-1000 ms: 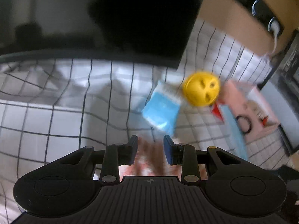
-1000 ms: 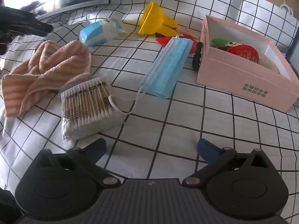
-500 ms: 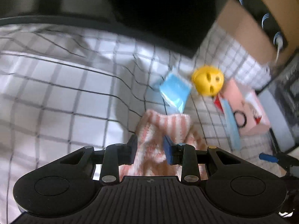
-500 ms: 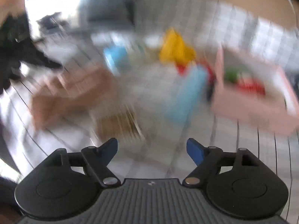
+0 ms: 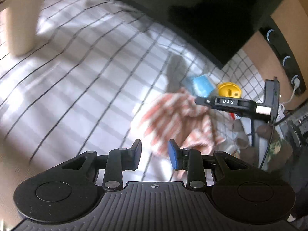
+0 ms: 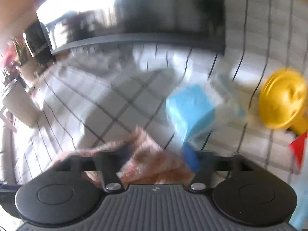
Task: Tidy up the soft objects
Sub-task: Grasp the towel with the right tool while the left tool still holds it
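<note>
Risk of a thin pinch on the striped towel (image 6: 154, 161): right gripper (image 6: 159, 156) closing with only a bunched fold between its jaws, so a lift could let the cloth slide out, or drag it into the blue tissue pack (image 6: 190, 109) and yellow funnel (image 6: 283, 100) just beyond. Left gripper (image 5: 155, 154) narrowly parted and empty, poised near the towel's edge without touching. Soft pink-and-white terry, crumpled and heaped on the checked tablecloth (image 5: 80, 80), blurred, lying just in front of the tissue pack.
</note>
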{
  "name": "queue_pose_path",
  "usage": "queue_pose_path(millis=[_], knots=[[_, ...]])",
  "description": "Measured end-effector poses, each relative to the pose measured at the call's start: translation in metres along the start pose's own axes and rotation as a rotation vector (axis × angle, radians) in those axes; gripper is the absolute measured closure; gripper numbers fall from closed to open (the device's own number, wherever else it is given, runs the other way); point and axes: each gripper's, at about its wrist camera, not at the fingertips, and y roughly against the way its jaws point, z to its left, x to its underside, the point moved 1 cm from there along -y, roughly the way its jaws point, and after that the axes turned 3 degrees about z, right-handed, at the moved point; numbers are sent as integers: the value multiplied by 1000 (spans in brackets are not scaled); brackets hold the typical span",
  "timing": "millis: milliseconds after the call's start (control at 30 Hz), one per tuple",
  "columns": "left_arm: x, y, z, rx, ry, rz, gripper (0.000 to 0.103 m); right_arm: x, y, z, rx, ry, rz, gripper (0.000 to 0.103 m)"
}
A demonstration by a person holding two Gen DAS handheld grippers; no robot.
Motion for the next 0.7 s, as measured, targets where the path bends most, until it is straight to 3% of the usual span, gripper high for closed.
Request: queue_pose_path(millis=[67, 100, 233, 300, 433, 567, 667, 700], knots=[[7, 10, 9, -17, 23, -14, 70, -3, -11, -3, -54, -29, 99, 92], [9, 15, 13, -25, 32, -26, 70, -6, -6, -4, -74, -35, 99, 93], [9, 31, 17, -7, 64, -99, 70, -24, 60, 13, -141, 0, -17, 93], [3, 33, 12, 26, 59, -126, 70, -21, 83, 24, -224, -1, -13, 93], [-17, 25, -7, 80, -6, -157, 70, 36, 82, 58, -390, 32, 165, 93], [-24, -9, -23, 131, -52, -89, 70, 100, 56, 87, -357, 169, 260, 94], [-11, -38, -25, 98, -60, 19, 70, 115, 45, 90, -337, 219, 259, 92], [-5, -45, -25, 79, -72, 48, 70, 115, 48, 89, -332, 235, 244, 87]])
